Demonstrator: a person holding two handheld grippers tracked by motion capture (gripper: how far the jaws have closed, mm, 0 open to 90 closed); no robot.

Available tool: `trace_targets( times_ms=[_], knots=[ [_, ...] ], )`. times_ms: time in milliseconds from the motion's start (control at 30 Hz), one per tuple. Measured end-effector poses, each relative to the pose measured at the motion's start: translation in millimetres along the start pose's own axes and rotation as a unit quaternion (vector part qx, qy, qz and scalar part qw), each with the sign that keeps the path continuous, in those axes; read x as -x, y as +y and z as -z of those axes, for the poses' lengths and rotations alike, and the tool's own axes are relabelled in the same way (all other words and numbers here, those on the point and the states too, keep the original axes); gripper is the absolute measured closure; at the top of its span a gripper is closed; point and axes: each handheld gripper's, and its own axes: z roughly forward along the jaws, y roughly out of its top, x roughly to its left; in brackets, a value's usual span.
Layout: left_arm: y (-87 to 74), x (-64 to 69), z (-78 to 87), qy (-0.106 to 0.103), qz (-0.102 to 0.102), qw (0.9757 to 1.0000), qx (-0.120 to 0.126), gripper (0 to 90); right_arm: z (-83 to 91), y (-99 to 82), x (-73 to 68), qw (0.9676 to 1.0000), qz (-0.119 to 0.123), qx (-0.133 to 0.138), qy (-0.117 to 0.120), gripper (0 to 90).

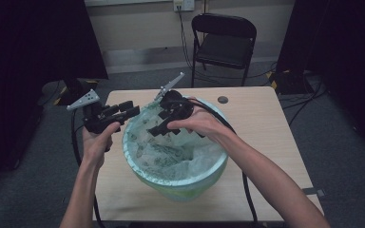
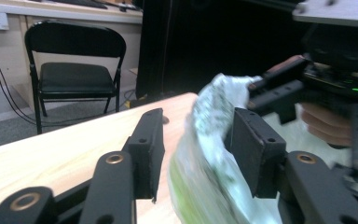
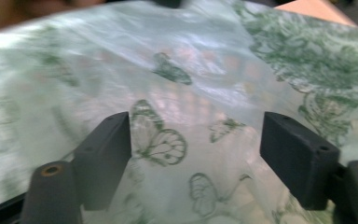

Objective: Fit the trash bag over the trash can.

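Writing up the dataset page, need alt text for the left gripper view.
The left gripper has its two black jaws open around the raised edge of a thin, green-printed plastic bag, one jaw on each side. Beyond, the right gripper, held in a hand, reaches to the same edge. A wooden table and a black folding chair lie behind.

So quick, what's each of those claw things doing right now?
Left gripper: jaws open, straddling the bin bag's rim, not clamped.
Right gripper: jaws open over the bag's inside, holding nothing.
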Motion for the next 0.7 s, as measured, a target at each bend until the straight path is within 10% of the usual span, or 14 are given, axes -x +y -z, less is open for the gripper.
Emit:
trace_targets(
  times_ms=[333,700],
  knots=[
    [-9.4,11.1,-5.0,-0.017,-0.013,0.9995,-0.021,52.7,-23.9,-13.7,-7.8,0.9953,0.029,-0.043,-0.082,26.1],
    [-10.7,12.4,-6.8,-0.015,-0.008,0.9997,-0.018,54.2,11.2,-9.2,-33.8,0.9963,0.021,0.048,-0.068,21.6]
  ],
)
